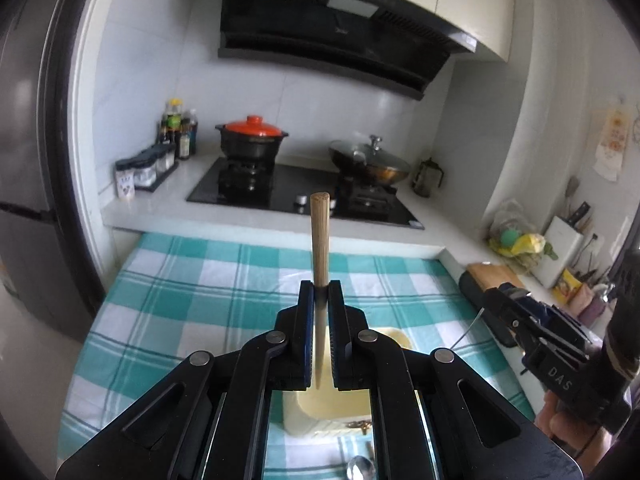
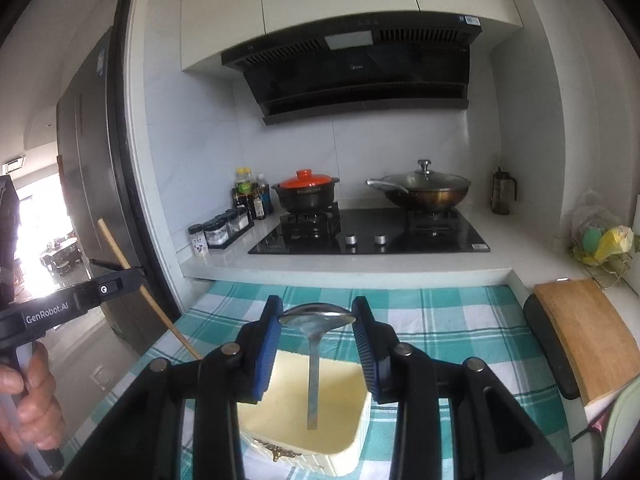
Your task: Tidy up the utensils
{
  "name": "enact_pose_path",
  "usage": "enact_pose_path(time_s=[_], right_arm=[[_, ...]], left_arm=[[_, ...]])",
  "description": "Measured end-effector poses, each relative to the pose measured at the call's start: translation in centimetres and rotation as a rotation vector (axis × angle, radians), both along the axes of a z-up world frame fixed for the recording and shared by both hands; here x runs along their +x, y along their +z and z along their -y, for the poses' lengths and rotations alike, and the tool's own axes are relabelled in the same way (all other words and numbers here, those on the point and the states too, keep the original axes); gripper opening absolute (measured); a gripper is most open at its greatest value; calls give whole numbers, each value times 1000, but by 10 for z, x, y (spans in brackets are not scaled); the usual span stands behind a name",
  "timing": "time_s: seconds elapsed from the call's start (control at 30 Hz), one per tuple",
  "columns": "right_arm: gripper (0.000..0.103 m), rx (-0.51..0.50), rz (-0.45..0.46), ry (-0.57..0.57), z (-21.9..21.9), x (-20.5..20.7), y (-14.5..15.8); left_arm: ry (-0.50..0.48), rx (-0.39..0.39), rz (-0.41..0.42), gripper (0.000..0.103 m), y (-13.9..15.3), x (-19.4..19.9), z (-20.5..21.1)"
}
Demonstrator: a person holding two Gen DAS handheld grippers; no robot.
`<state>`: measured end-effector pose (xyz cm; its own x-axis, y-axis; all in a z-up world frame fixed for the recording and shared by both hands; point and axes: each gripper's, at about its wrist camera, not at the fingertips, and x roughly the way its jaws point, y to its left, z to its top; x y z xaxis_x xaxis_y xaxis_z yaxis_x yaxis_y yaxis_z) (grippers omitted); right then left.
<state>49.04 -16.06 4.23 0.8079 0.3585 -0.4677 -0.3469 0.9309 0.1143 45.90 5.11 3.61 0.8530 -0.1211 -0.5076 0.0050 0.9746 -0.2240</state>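
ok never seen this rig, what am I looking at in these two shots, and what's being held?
No robot arm: a person holds one two-finger tool per hand, each with a fisheye camera looking along its fingers. The left-wrist view shows the left tool shut on a wooden chopstick. The right-wrist view shows the right tool gripping a metal spoon by its bowl, handle hanging down over a cream utensil box. The box sits on a teal checked tablecloth, in front of the stove.

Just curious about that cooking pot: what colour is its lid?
Orange-red lid on a black pot; clearest in the right wrist view.
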Motion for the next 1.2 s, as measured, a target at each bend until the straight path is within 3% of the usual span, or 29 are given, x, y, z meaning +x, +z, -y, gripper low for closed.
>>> enact_pose_path(time_s=[0.17, 0.4, 0.43, 0.53, 0.6, 0.77, 0.97, 1.1, 1.2], right_arm=[[36, -42, -203, -23, -5, 38, -49], [37, -118, -300, -54, -10, 59, -86], [37, -119, -301, -68, -10, 61, -87], [47, -89, -290, -106, 1, 58, -83], [47, -28, -263, -114, 15, 44, -70], [48, 36, -187, -73, 46, -28, -37], [48, -124, -137, 33, 54, -144, -49], [48, -212, -101, 58, 54, -219, -83], [48, -208, -126, 35, 59, -264, -113]], left_arm=[[-3, -1, -146, 5, -53, 37, 7], [-10, 73, -228, 6, -90, 54, 21], [-1, 92, -234, 10, -92, 55, 23], [6, 122, -242, 48, -89, 46, 20], [-3, 142, -208, 53, -81, 27, 12], [-42, 184, -179, 82, -69, -54, -18], [-76, 216, -314, 85, -116, -166, -32], [-70, 186, -310, 85, -146, -224, -15], [-45, 121, -297, 85, -158, -250, 2]])
